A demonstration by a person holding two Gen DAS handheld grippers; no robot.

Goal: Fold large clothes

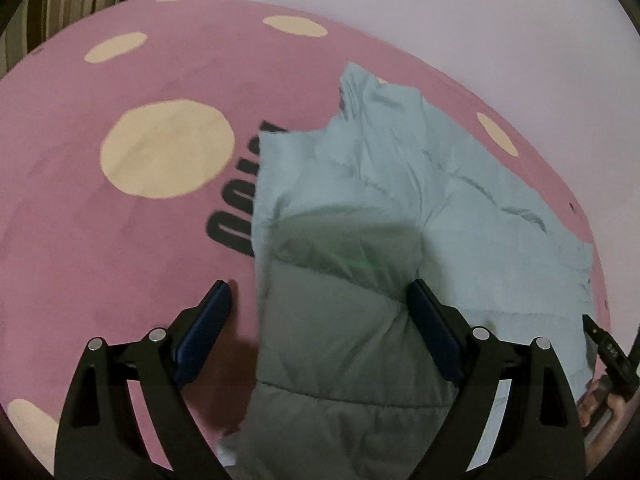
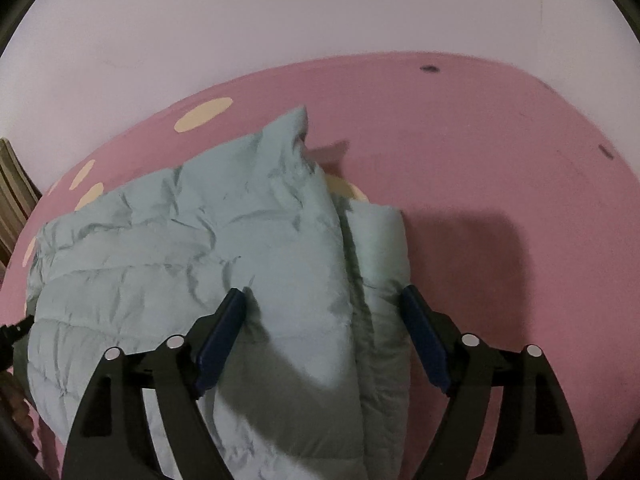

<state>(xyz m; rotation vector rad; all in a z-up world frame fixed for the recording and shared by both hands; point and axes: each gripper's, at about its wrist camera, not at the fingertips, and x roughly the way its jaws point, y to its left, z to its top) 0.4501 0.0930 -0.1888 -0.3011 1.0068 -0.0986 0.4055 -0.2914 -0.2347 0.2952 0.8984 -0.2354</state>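
Note:
A pale blue-green puffer jacket (image 1: 400,200) lies partly folded on a pink rug with cream dots (image 1: 100,220). My left gripper (image 1: 320,304) hovers open above the jacket's near left edge, its blue pads clear of the cloth. In the right wrist view the same jacket (image 2: 200,248) shows a folded-over right edge. My right gripper (image 2: 324,308) stands open above that fold, nothing pinched between the pads. The right gripper's tip (image 1: 604,344) and a hand show at the left view's right rim.
The pink rug (image 2: 500,160) lies on a pale floor (image 2: 280,20). Black lettering (image 1: 236,216) on the rug runs under the jacket's left edge. Striped fabric (image 1: 68,4) stands beyond the rug at the far left.

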